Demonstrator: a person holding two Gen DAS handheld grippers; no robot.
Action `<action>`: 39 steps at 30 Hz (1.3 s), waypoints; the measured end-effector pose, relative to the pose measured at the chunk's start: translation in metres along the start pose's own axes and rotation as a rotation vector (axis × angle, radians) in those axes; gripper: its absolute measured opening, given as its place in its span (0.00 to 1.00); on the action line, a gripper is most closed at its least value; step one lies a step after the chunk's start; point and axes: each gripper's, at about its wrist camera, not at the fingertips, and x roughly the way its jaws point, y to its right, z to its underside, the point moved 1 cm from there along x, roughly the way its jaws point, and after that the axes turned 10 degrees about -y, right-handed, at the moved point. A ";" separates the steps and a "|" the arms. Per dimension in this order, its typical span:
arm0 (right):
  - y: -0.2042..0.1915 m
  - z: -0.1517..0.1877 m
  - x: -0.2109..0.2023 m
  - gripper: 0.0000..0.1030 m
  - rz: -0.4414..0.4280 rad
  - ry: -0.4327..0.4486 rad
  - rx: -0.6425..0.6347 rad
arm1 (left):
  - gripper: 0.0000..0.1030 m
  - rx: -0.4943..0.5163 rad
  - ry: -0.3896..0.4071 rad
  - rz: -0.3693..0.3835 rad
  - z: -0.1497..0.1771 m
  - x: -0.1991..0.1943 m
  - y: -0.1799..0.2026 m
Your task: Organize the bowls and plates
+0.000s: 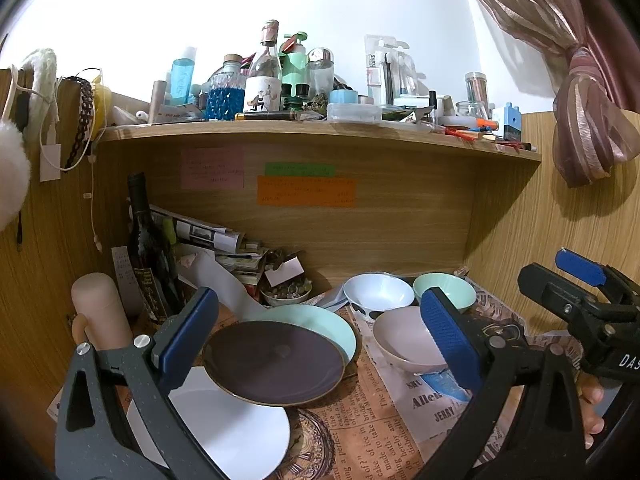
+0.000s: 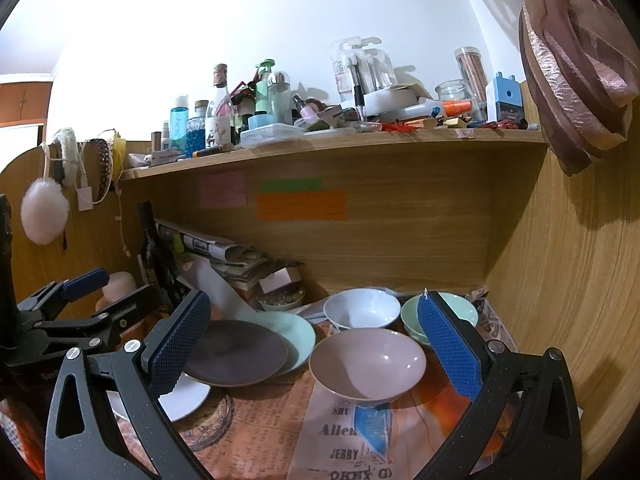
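Note:
A dark brown plate [image 1: 276, 362] lies on a mint plate [image 1: 320, 326] and overlaps a white plate [image 1: 236, 434] on the desk. To their right stand a white bowl [image 1: 378, 292], a mint bowl [image 1: 446, 286] and a pink bowl [image 1: 408, 336]. My left gripper [image 1: 316, 338] is open above the dark plate, empty. My right gripper [image 2: 316, 350] is open, empty, with the pink bowl [image 2: 368, 362] between its fingers' line of sight. The right gripper also shows in the left wrist view [image 1: 560, 276]. The left gripper shows in the right wrist view [image 2: 108, 284].
A dark wine bottle [image 1: 146, 240], a pink cylinder [image 1: 100, 308], stacked papers [image 1: 224, 244] and a small dish of beads [image 1: 286, 294] crowd the back left. A cluttered shelf [image 1: 320, 130] hangs above. A wooden wall [image 2: 560, 280] bounds the right. Newspaper [image 2: 280, 432] covers the desk.

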 end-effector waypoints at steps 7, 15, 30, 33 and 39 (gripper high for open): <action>-0.001 -0.001 0.000 1.00 -0.001 0.000 0.000 | 1.00 0.002 0.000 -0.001 0.000 0.000 0.000; -0.002 -0.002 -0.001 1.00 -0.002 0.006 0.002 | 1.00 0.005 0.002 -0.001 0.002 0.002 0.000; -0.002 -0.002 -0.001 1.00 -0.003 0.008 0.002 | 1.00 0.007 0.004 -0.002 0.002 0.001 0.000; -0.002 -0.002 -0.001 1.00 -0.002 0.008 0.003 | 1.00 0.007 0.005 -0.002 0.002 0.001 0.000; -0.002 -0.002 -0.001 1.00 -0.002 0.008 0.001 | 1.00 0.008 0.004 -0.003 0.002 0.001 0.000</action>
